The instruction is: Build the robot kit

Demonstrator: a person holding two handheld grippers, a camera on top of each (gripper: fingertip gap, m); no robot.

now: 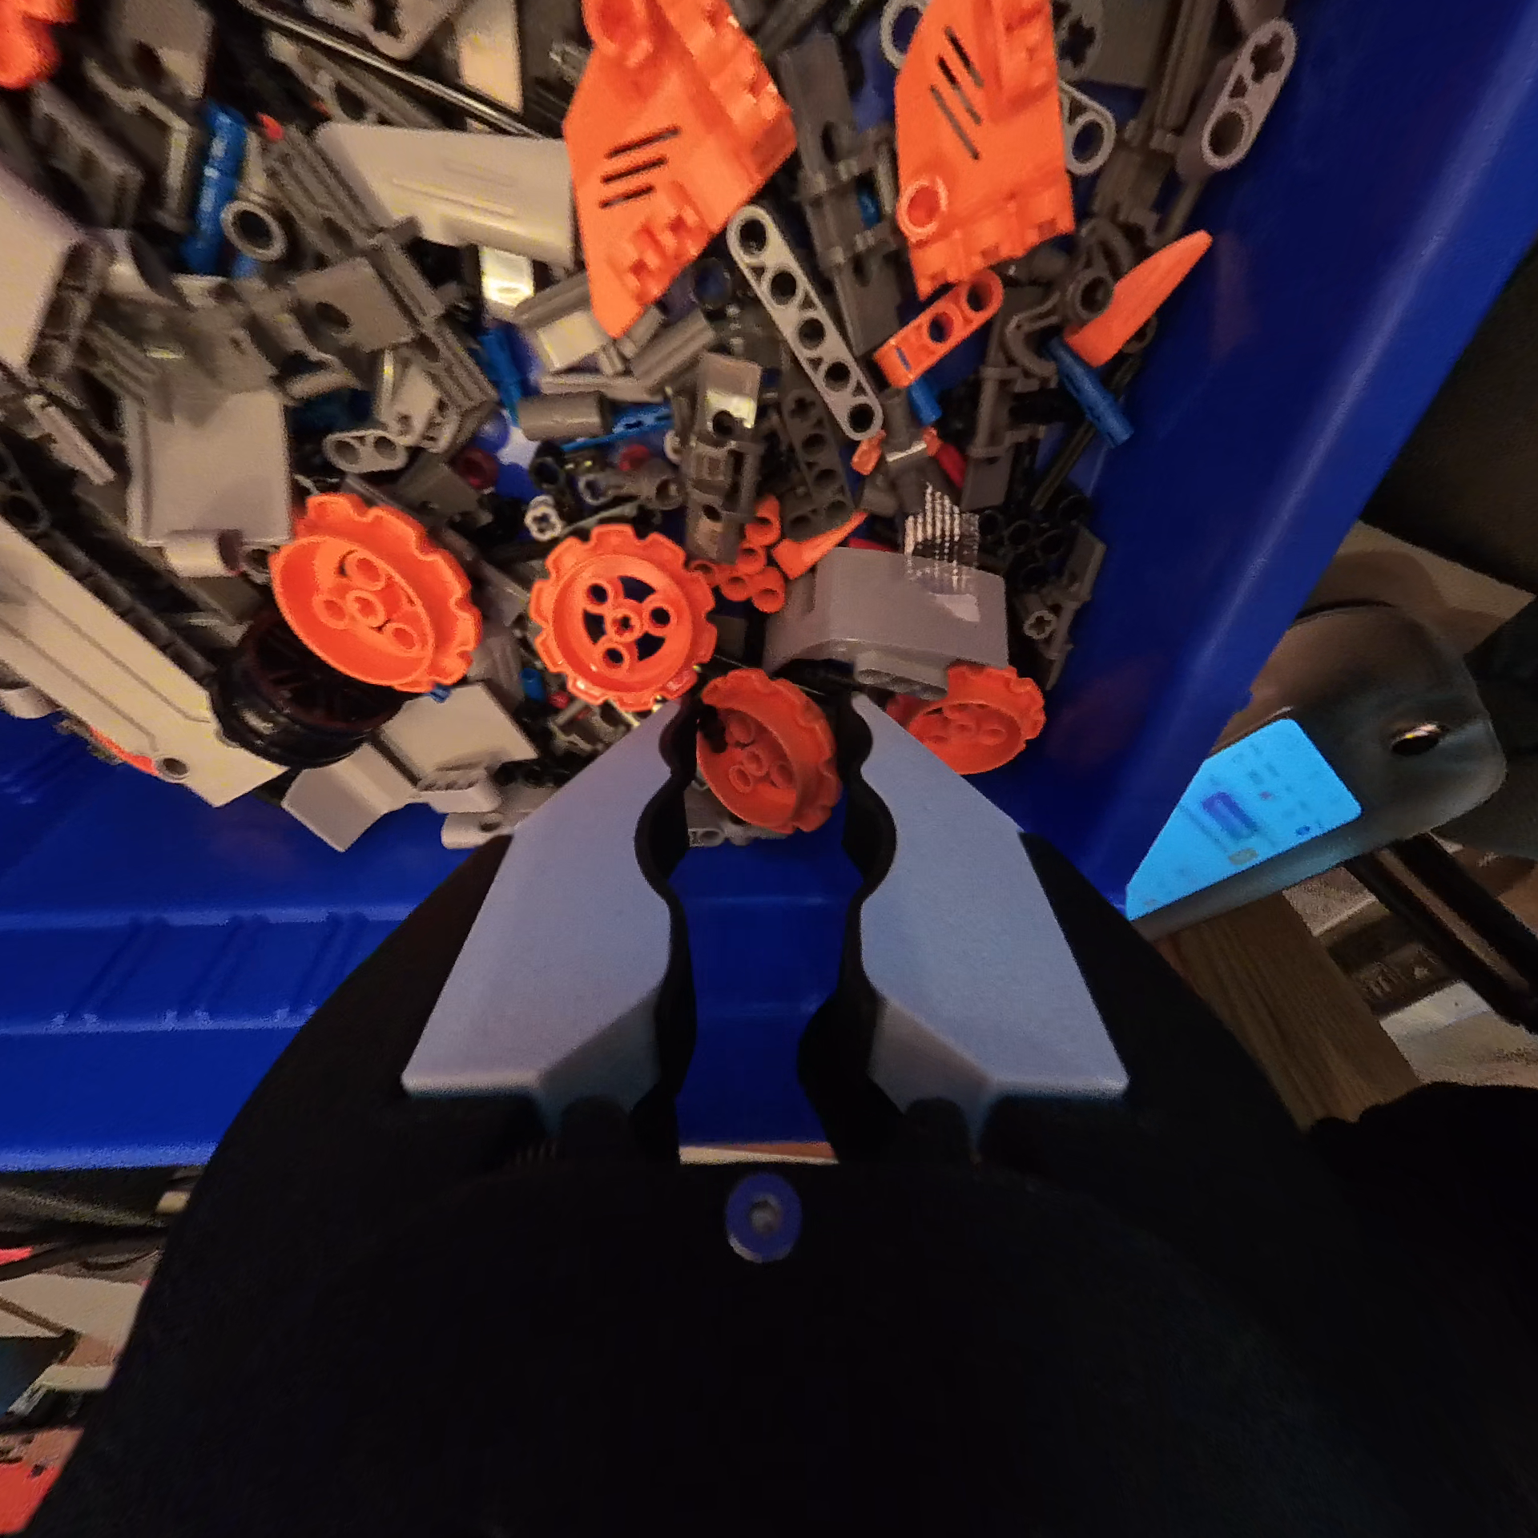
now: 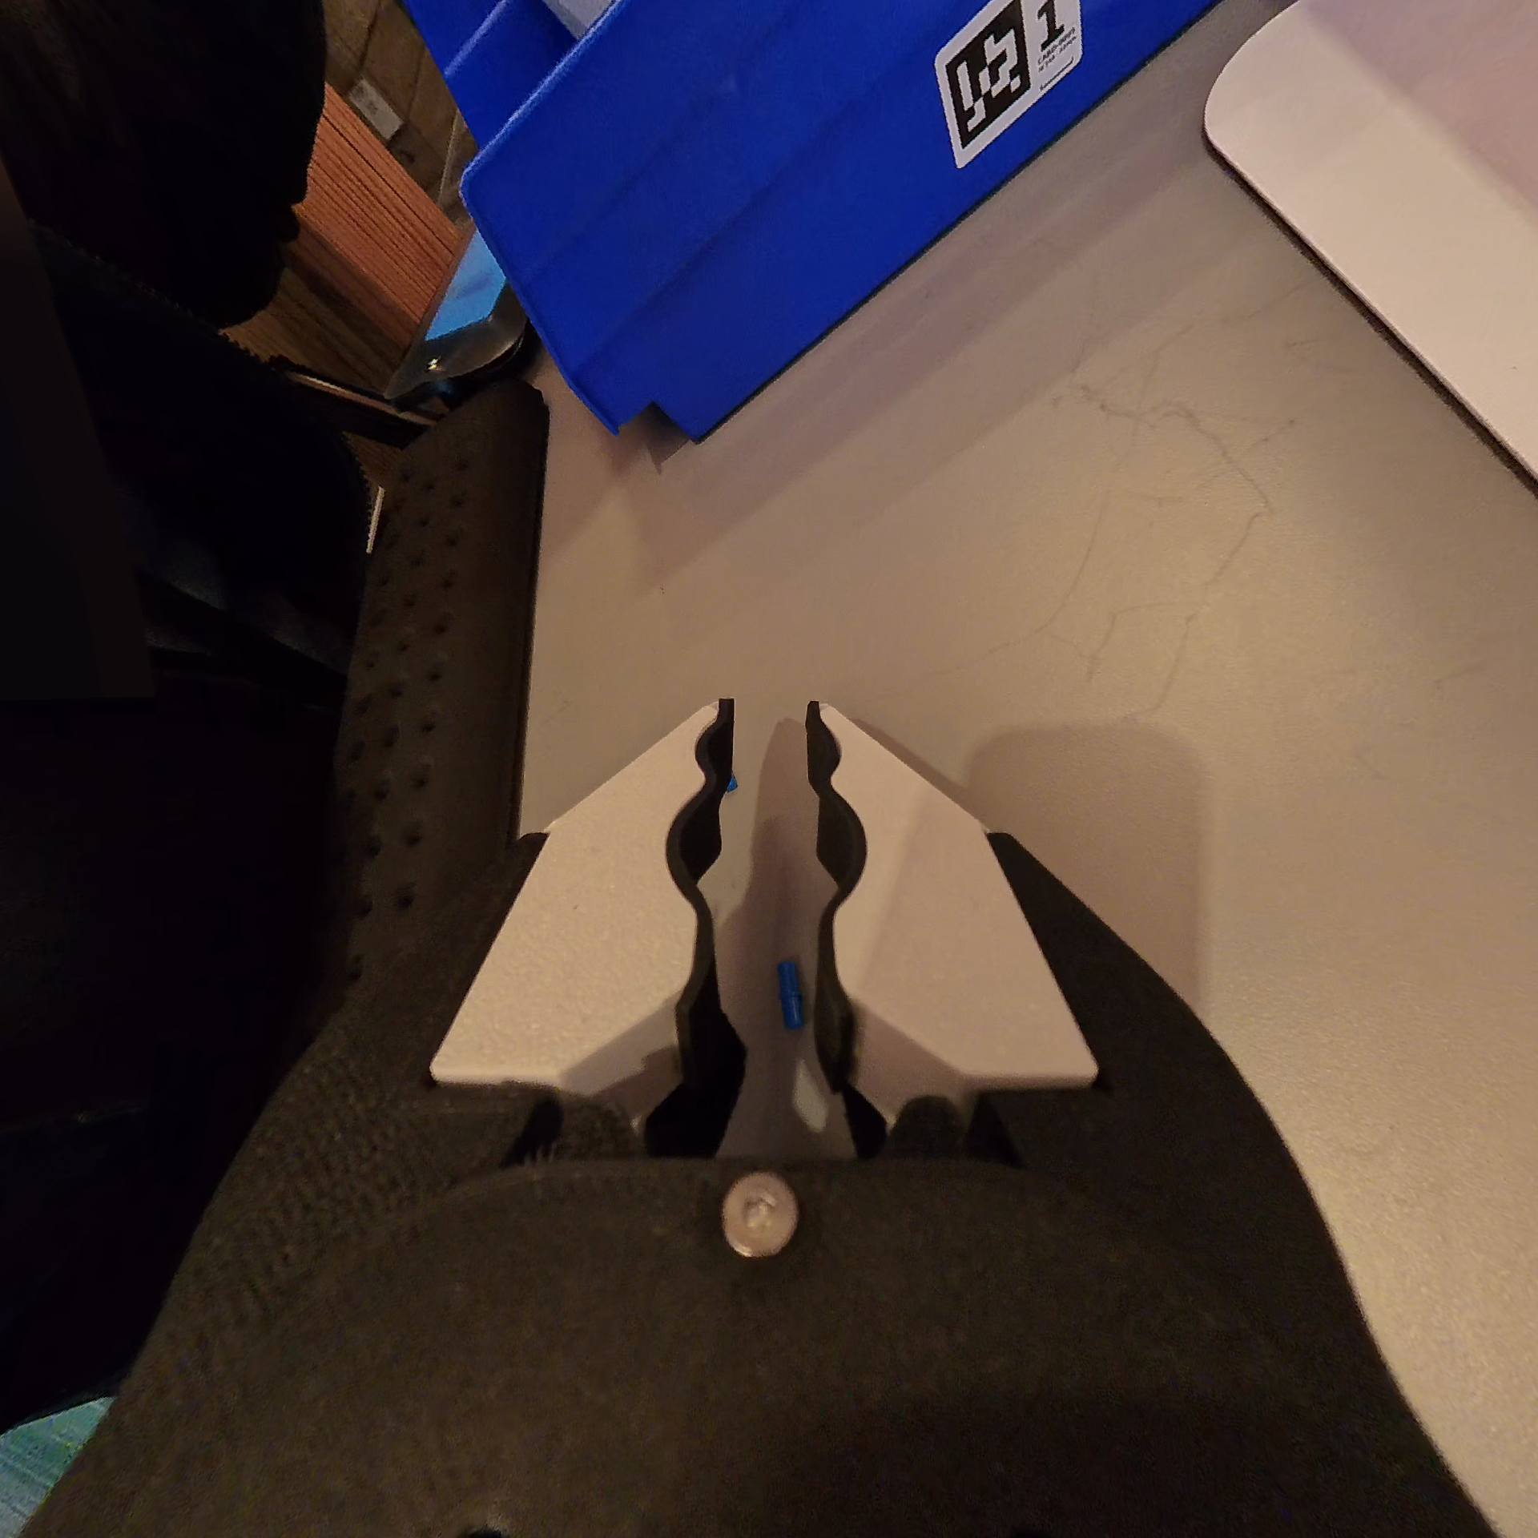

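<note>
- Here, in the left wrist view, the left tool [image 1: 764, 724] reaches into a blue bin [image 1: 1232, 466] heaped with grey, black and orange building parts, close to the bin's near wall
- Its fingers straddle an orange toothed wheel [image 1: 767, 753]; both dark pads sit at the wheel's rim, so the tool looks clamped on it, or just short of that
- Just beside lie three more orange wheels [image 1: 622, 617], a grey curved block [image 1: 886, 612] and, farther in, two orange panels [image 1: 666, 158]
- As a judgement, this is the gripping stage of a pick; lifting cleanly would call for a firm hold and a straight pull clear of the neighbouring wheels
- A lit phone screen [image 1: 1248, 807] shows outside the bin's right wall
- In the right wrist view, the right tool [image 2: 770, 707] hovers with its fingers apart and nothing between them, over a pale surface [image 2: 1123, 582]
- A small blue pin [image 2: 789, 1007] lies on the surface, seen in the gap between the fingers
- A blue bin bearing a black-and-white marker [image 2: 749, 208] stands toward the far left edge; a white board [image 2: 1398, 208] lies at the far right corner
</note>
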